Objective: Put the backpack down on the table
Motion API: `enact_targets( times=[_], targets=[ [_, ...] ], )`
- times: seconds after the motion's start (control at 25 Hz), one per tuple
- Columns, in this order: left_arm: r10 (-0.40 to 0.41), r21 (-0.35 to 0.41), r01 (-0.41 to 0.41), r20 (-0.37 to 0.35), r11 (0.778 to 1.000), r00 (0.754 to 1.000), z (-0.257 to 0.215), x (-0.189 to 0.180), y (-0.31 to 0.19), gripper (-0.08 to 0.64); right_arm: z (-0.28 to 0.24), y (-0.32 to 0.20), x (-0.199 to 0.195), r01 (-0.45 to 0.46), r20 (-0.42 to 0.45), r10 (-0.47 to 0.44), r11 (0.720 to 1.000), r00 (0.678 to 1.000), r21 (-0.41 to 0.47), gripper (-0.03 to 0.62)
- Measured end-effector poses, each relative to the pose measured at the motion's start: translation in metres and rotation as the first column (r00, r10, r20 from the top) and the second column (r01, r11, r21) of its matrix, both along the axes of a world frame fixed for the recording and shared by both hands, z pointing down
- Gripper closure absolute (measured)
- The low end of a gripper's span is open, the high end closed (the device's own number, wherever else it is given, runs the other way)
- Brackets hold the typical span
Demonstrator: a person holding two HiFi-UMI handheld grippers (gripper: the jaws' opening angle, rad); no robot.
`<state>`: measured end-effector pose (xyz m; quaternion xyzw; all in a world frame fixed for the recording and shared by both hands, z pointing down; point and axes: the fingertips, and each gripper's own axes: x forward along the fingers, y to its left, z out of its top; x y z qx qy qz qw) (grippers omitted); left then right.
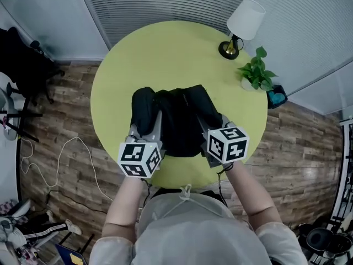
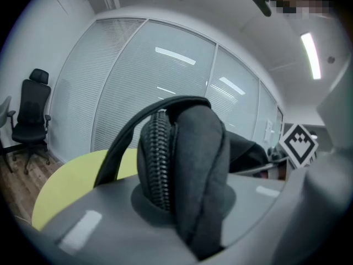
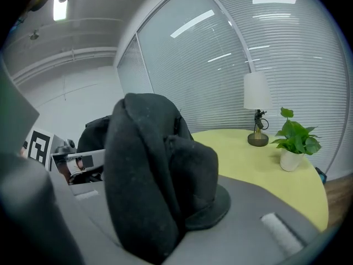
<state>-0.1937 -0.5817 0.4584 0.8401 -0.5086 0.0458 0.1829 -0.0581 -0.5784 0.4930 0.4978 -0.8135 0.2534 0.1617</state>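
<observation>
Two tools: both are gripping the backpack [image 1: 179, 120], one at each side, with the jaws nearly together on pinched cloth.
Left tool [image 1: 146, 127]: it is biting a fold of dark cloth with a zip [image 2: 159, 159] running along it. A thin strap [image 2: 118, 148] is arching off to the left of the fold.
Right tool [image 1: 212, 125]: it is squeezing a thick bunched wad of plain black cloth, and no zip is showing in its own view.
Key relation: the backpack is sitting straight ahead of both tools and between them, over the near half of the worktop [image 1: 165, 54]. Its long axis is running left to right, from one tool to the other.
Nearer hand: neither, since the left one is holding the left edge and the right one the right edge.
Contact with worktop: I cannot tell whether the bottom is touching the yellow top or hanging just above it.
Backpack look: black and soft, slumping and crumpling in the middle. It is looking mostly empty and will probably be sagging once released.
Coming move, my guess: going straight down, then both tools letting go together.
Nearby: a lamp [image 1: 242, 26] and a potted plant [image 1: 256, 70] are standing at the far right edge, well apart from the backpack.
</observation>
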Motion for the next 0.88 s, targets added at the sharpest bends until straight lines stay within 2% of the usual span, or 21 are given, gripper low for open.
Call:
enact_targets(
  times=[0.2, 0.36, 0.48, 0.76, 0.88],
  targets=[
    [0.034, -0.007, -0.033, 0.044, 0.999, 0.998, 0.019, 0.010, -0.025, 0.531, 0.019, -0.023, 0.008, -0.030, -0.024, 0.030, 1.000, 0.999, -0.007, 0.526],
    [0.039, -0.018, -0.038, 0.069, 0.999, 0.997, 0.038, 0.017, -0.034, 0.531, 0.036, -0.028, 0.010, -0.014, -0.097, 0.012, 1.000, 0.995, -0.015, 0.525],
    [0.041, -0.021, -0.039, 0.085, 0.999, 0.996, 0.047, 0.021, -0.036, 0.531, 0.044, -0.030, 0.013, -0.014, -0.106, 0.012, 1.000, 0.994, -0.020, 0.525],
    [0.046, -0.013, -0.045, 0.095, 0.999, 0.994, 0.050, 0.020, -0.042, 0.528, 0.047, -0.033, 0.018, -0.029, -0.116, 0.030, 1.000, 0.993, 0.007, 0.520],
    [0.077, -0.011, -0.076, 0.075, 0.997, 0.994, 0.055, 0.024, -0.038, 0.522, 0.054, -0.032, 0.024, -0.061, -0.139, 0.062, 0.998, 0.988, 0.017, 0.509]
  ],
)
